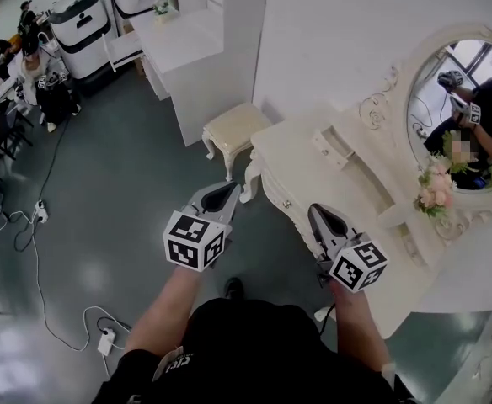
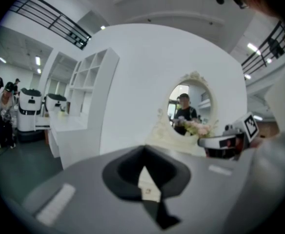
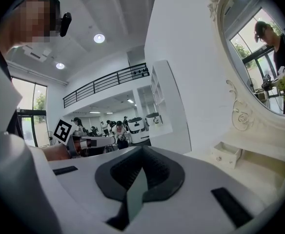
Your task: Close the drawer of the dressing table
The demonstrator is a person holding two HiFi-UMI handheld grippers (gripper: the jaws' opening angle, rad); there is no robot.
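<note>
The white dressing table (image 1: pixel 313 183) stands at the right against the wall, with an oval mirror (image 1: pixel 461 108) and pink flowers (image 1: pixel 435 188). A small drawer (image 1: pixel 334 146) on its top is pulled out; in the right gripper view this drawer (image 3: pixel 225 154) shows its knob and an open gap. My left gripper (image 1: pixel 227 190) is shut and empty, in the air just left of the table's front corner. My right gripper (image 1: pixel 318 211) is shut and empty too, over the table's front edge. Both point toward the table, well short of the drawer.
A cream stool (image 1: pixel 233 129) stands left of the dressing table. Behind it is a white desk and shelf unit (image 1: pixel 183 45). Cables and a power strip (image 1: pixel 107 341) lie on the grey floor at the left. People and white machines (image 1: pixel 82 23) are far off at the upper left.
</note>
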